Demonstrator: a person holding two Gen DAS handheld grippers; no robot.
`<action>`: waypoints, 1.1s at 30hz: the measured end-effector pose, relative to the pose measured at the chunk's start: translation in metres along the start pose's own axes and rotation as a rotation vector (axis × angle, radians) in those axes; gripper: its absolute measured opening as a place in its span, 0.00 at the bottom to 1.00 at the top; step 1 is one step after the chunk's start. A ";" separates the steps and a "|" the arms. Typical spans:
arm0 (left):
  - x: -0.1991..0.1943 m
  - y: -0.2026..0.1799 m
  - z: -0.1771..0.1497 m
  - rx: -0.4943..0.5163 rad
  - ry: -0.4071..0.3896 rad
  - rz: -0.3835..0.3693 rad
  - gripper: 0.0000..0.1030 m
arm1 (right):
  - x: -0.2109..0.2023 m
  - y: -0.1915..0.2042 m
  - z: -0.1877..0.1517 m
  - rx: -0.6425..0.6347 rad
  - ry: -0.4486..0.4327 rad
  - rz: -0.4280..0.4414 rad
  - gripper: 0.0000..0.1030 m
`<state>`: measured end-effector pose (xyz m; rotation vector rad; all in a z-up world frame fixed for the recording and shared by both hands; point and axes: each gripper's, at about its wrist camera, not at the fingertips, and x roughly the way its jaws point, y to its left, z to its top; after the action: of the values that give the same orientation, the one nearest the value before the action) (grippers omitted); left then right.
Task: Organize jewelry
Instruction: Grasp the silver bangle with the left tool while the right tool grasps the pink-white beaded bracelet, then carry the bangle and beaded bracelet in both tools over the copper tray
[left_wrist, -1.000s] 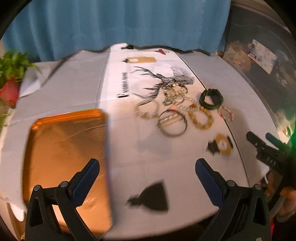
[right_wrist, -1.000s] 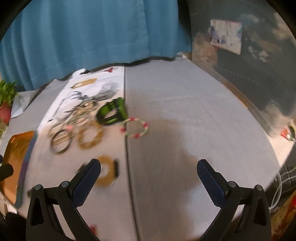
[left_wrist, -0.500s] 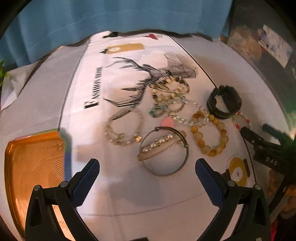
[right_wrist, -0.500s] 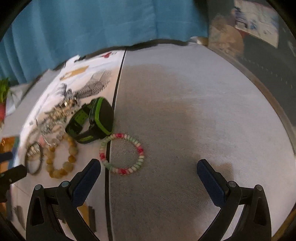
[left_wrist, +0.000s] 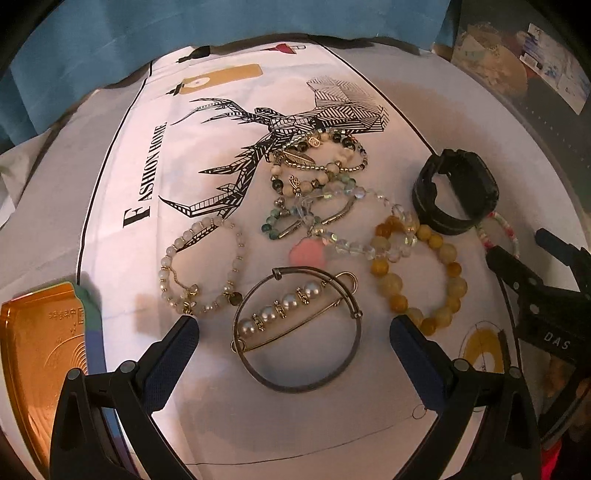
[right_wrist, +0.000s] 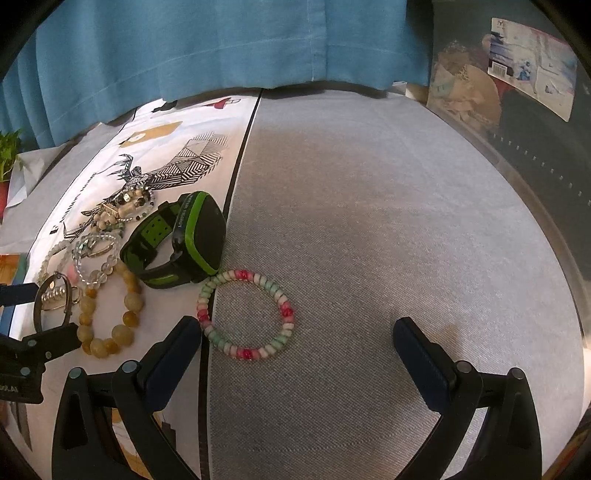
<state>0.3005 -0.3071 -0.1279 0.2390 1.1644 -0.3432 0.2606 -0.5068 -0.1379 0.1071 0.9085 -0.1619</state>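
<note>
Your left gripper (left_wrist: 294, 326) hangs low over the cloth with its jaws spread wide and empty, and the pearl bangle (left_wrist: 297, 328) lies right between the fingertips at 12 o'clock. Your right gripper (right_wrist: 297, 330) is likewise wide apart and holds nothing; the pink-and-green bead bracelet (right_wrist: 245, 314) lies just ahead at 11 o'clock, nearer its left fingertip.

Past the bangle in the left wrist view, the white bead bracelet (left_wrist: 201, 267) sits at 10 o'clock and the yellow bead bracelet (left_wrist: 419, 273) at 2 o'clock — both just beside the fingertips. If you close carelessly, a pad may catch one of these and drag it along. The bangle is a thin metal ring lying flat; I judge that the pads could slide over it or flip it up rather than grip it.

Farther on, the tangled pile of bracelets (left_wrist: 314, 184) overlaps the clear bead strand (left_wrist: 369, 236), so lifting one piece there would likely pull others. The black-and-green watch (right_wrist: 177, 240) touches the pink-and-green bracelet, which a nudge could shift. The orange tray (left_wrist: 40, 362) waits at 8 o'clock, well apart.
</note>
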 end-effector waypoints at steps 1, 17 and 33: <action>0.000 0.001 -0.001 0.005 0.003 -0.005 0.99 | 0.000 0.000 0.000 -0.004 0.007 0.010 1.00; -0.009 -0.003 0.004 0.030 -0.003 -0.045 0.57 | -0.009 -0.009 0.005 0.016 -0.029 -0.017 0.47; -0.135 0.034 -0.104 -0.026 -0.158 -0.142 0.57 | -0.131 0.013 -0.040 -0.047 -0.140 -0.013 0.06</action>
<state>0.1771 -0.2196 -0.0427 0.1039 1.0312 -0.4632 0.1527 -0.4747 -0.0586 0.0450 0.7730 -0.1583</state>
